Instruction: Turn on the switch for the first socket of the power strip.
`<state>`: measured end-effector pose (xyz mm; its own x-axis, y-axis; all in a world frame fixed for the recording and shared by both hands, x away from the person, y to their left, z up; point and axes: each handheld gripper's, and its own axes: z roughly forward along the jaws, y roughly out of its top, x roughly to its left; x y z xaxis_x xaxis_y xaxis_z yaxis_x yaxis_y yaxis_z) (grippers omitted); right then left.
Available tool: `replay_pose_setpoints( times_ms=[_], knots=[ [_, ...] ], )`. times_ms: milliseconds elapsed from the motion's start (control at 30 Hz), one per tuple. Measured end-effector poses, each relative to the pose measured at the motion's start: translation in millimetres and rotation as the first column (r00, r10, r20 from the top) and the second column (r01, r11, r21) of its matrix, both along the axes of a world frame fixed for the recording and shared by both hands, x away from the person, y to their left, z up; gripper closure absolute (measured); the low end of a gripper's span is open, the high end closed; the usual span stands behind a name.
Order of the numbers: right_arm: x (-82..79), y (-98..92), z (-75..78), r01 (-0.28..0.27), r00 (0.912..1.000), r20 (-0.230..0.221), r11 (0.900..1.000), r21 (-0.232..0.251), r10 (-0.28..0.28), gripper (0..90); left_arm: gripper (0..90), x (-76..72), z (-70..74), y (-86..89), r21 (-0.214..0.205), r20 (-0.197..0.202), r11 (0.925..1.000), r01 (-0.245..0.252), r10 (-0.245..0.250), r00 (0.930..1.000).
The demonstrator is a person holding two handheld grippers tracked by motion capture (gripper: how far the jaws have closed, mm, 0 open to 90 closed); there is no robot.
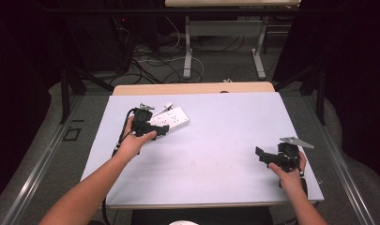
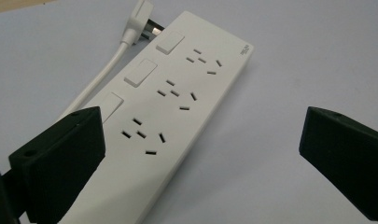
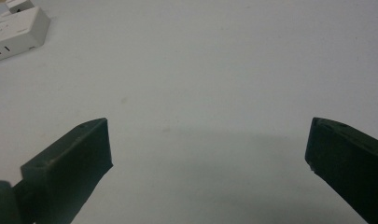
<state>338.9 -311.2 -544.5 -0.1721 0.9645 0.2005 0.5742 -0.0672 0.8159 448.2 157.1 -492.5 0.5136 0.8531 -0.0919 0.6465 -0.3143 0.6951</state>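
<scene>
While the left tongs (image 2: 200, 149) stood spread wide and released, nothing was pinched between the blocky matte-black jaws; the white power strip (image 2: 172, 107) lay under and beyond them, the left jaw overlapping its near end in the left gripper view. In the high view the left tongs (image 1: 152, 126) sat at the strip (image 1: 171, 119), left of centre on the pale worktop (image 1: 216, 154). The strip was a smooth, flat plastic slab with three rocker switches, three socket groups, and a white plug (image 2: 140, 21) and round cable at the upper left. The right tongs (image 3: 207, 154), lower right in the high view (image 1: 267, 157), were likewise released over bare worktop.
</scene>
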Motion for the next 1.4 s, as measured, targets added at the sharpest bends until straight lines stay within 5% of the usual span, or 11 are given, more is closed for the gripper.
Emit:
replay_pose_setpoints(
  times_ms=[800, 1400],
  knots=[
    [0.3, -0.5, -0.5, -0.005, 0.9999, 0.012, 1.0, -0.004, 0.005, 0.0, 0.1, -30.7, 2.4, -2.0, -0.1, 0.034, 0.9936, 0.052, -0.049, 0.9982],
    [-0.3, -0.3, -0.2, -0.001, 1.0, -0.001, 1.0, -0.005, 0.001, 0.0, 0.2, -48.6, 6.5, 5.5, -0.123, 0.067, 0.9913, 0.049, -0.041, 0.9969]
  ],
)
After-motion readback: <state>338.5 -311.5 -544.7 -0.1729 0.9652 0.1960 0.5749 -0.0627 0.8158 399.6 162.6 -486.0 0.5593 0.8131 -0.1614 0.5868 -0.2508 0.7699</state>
